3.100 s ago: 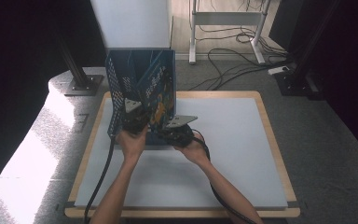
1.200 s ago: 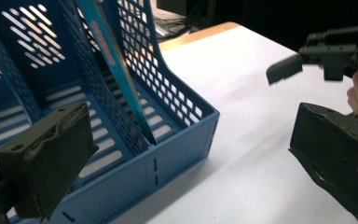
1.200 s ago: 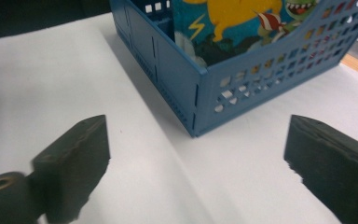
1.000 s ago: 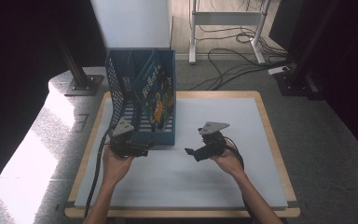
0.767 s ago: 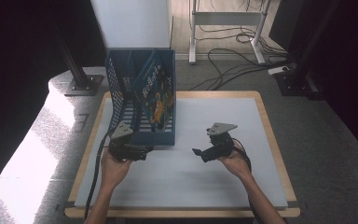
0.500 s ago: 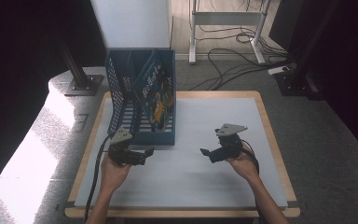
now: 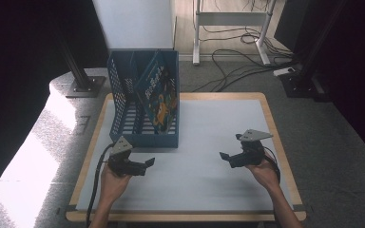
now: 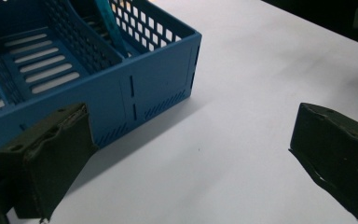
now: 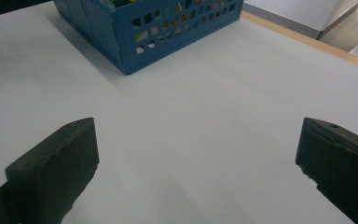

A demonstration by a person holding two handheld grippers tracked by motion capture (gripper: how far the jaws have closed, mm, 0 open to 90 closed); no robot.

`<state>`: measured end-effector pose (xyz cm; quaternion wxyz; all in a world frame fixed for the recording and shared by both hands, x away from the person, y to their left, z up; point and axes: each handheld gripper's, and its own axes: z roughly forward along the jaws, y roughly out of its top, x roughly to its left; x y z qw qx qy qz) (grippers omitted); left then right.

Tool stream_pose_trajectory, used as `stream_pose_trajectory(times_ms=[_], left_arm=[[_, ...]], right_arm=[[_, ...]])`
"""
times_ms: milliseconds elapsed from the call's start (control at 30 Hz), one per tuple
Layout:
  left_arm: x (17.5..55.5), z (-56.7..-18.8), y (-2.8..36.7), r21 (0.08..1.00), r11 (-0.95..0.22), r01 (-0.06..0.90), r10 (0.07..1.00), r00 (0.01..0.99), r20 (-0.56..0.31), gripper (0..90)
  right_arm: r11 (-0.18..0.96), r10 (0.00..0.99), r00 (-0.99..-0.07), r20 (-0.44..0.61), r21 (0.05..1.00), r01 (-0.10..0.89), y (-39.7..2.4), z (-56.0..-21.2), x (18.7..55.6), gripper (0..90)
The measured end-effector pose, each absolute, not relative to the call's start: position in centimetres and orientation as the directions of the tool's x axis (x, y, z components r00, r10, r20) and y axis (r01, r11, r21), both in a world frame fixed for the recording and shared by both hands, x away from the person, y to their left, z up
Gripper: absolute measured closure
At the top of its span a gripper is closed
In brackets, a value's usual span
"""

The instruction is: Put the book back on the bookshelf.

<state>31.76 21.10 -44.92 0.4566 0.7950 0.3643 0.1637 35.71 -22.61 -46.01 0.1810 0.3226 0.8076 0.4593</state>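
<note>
Rack (image 7: 142, 107): blue, on desk (image 7: 218, 190), book (image 7: 158, 97) standing tilted inside. Lies just ahead of left claw (image 7: 146, 164), jaws apart, empty. Right claw (image 7: 225, 156): well off to its side, jaws apart, empty. Left is nearer.

White table (image 7: 209, 180), floor cables (image 7: 228, 57), desk frame (image 7: 230, 19)
</note>
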Motion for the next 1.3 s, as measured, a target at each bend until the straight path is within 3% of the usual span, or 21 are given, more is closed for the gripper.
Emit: stream_pose_trajectory(times_ms=[667, 1300], left_arm=[[30.1, -47.9, 22.8, 0.829, -0.334, 0.448, 0.731, 0.678, -0.072, 0.0], [30.9, -52.4, 21.6, 0.723, -0.421, 0.548, 0.749, 0.659, -0.063, 0.0]], right_arm=[[0.344, 0.773, -0.635, 0.011, 0.833, 0.434, -29.0, -48.2, 32.4, 0.0], [0.382, 0.812, -0.584, 0.004, 0.752, 0.536, -29.8, -53.0, 31.9, 0.0]])
